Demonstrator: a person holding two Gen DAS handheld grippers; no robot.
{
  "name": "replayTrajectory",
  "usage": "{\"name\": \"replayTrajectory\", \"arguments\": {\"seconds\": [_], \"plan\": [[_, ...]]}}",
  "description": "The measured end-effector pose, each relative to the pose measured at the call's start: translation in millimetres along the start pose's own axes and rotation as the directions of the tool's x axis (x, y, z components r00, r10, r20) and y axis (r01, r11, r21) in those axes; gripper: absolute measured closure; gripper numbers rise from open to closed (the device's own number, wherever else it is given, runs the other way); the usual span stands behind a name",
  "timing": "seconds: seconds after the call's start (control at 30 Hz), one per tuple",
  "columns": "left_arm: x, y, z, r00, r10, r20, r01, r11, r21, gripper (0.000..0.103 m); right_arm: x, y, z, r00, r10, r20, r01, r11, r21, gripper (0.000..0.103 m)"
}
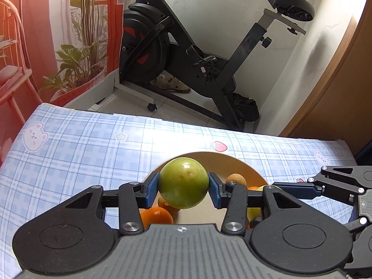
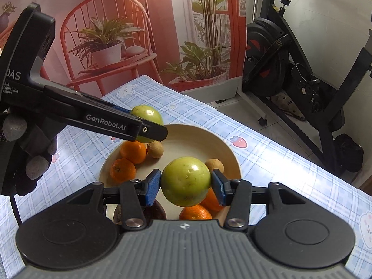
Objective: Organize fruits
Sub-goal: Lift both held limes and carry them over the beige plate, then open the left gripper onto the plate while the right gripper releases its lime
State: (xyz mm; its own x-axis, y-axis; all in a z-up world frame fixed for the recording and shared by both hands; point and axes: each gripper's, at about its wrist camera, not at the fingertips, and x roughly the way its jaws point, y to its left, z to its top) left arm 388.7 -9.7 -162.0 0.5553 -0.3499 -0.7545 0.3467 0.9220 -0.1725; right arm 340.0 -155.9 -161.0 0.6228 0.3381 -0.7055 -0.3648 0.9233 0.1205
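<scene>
Midway: left gripper (image 1: 183, 187) clamping one green fruit (image 1: 183, 183), right gripper (image 2: 186, 186) clamping another (image 2: 186, 181), above bowl (image 2: 223, 146) with oranges (image 2: 133, 151) below, both unplaced.

Left gripper (image 1: 183, 189) and right gripper (image 2: 186, 184) both clamped on something round — held side by side, near each other.

Black left gripper (image 1: 183, 187) with blue ribbed pads (image 1: 152, 187), silver screws, grey ridged body, white "GenRobot.AI" lettering, matching right gripper (image 2: 186, 184), dark glove (image 2: 28, 160) with grey fingertips, black cable.
</scene>
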Motion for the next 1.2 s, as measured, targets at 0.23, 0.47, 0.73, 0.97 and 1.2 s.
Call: {"name": "replayTrajectory", "arguments": {"seconds": [0.23, 0.47, 0.73, 0.97, 1.2], "plan": [[19.1, 1.8, 3.8, 0.998, -0.051, -0.027, 0.051, 0.999, 0.010, 0.055, 18.3, 2.4, 3.2, 1.000, 0.019, -0.020, -0.019, 1.000, -0.008, 0.053], [30.1, 11.6, -2.0, 0.996, -0.072, -0.048, 0.072, 0.997, -0.006, 0.055, 28.2, -1.8, 0.4, 0.999, 0.022, -0.034, -0.022, 1.000, 0.010, 0.053], [31.3, 10.9, -3.0, 0.993, -0.101, -0.053, 0.101, 0.995, -0.003, 0.055, 30.7, -3.5, 2.6, 0.999, -0.018, -0.032, 0.017, 1.000, -0.012, 0.052], [26.6, 12.4, -6.5, 0.993, -0.105, -0.050, 0.105, 0.994, -0.008, 0.055, 33.9, -0.4, 4.1, 0.999, -0.024, -0.038, 0.023, 0.999, -0.023, 0.052], [9.6, 14.1, -8.7, 0.994, -0.110, -0.017, 0.110, 0.994, -0.022, 0.055, 29.8, 2.7, 5.0, 0.999, -0.032, -0.037, 0.031, 0.999, -0.022, 0.052]]}}
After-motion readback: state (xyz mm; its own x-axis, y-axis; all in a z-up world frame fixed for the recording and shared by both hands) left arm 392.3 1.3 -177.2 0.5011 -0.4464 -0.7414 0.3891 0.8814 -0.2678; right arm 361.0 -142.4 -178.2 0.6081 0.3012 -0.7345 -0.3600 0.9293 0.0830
